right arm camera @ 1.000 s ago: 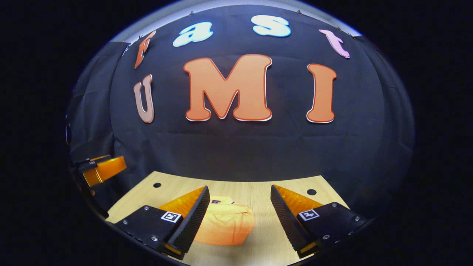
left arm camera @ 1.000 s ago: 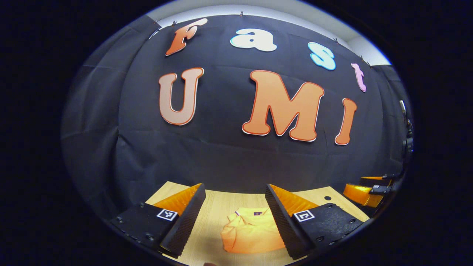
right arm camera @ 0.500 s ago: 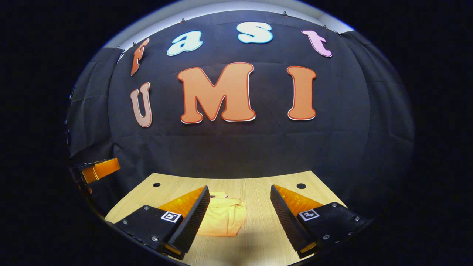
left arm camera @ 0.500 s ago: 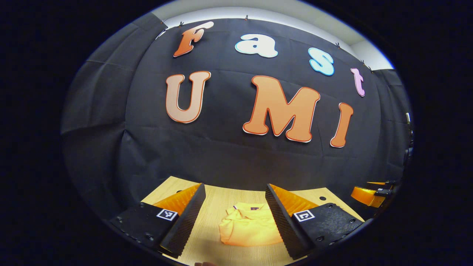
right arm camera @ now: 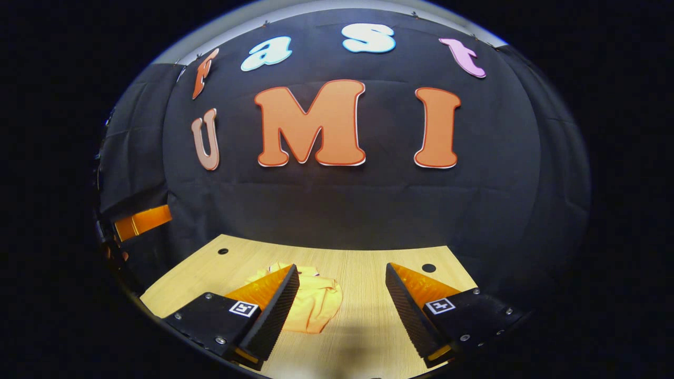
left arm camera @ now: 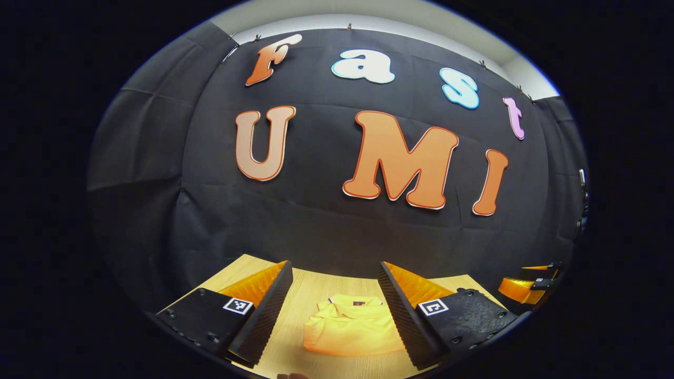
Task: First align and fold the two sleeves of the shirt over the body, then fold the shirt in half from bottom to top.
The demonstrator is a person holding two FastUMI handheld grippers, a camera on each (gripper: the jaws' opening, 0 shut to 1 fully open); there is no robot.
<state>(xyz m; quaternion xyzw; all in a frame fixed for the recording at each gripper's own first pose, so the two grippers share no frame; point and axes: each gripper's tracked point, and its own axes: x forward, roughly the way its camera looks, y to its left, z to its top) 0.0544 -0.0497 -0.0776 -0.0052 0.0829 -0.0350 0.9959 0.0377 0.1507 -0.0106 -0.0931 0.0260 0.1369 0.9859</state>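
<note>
On my left hand-held gripper (left arm camera: pixel 333 310) the two fingers stand wide apart and grasp nothing. Between them, farther off, I see one yellow shirt (left arm camera: pixel 350 331) lying on the wooden desk (left arm camera: pixel 310 289), already folded into a small bundle with the collar toward the wall. At the far right edge of this view the other gripper appears. My right hand-held gripper (right arm camera: pixel 342 310) is also released, its two fingers spread, holding nothing. There the shirt (right arm camera: pixel 316 305) lies partly behind the left finger (right arm camera: pixel 274 310). I count two small holes (right arm camera: pixel 223 251) in the desk (right arm camera: pixel 368 273).
</note>
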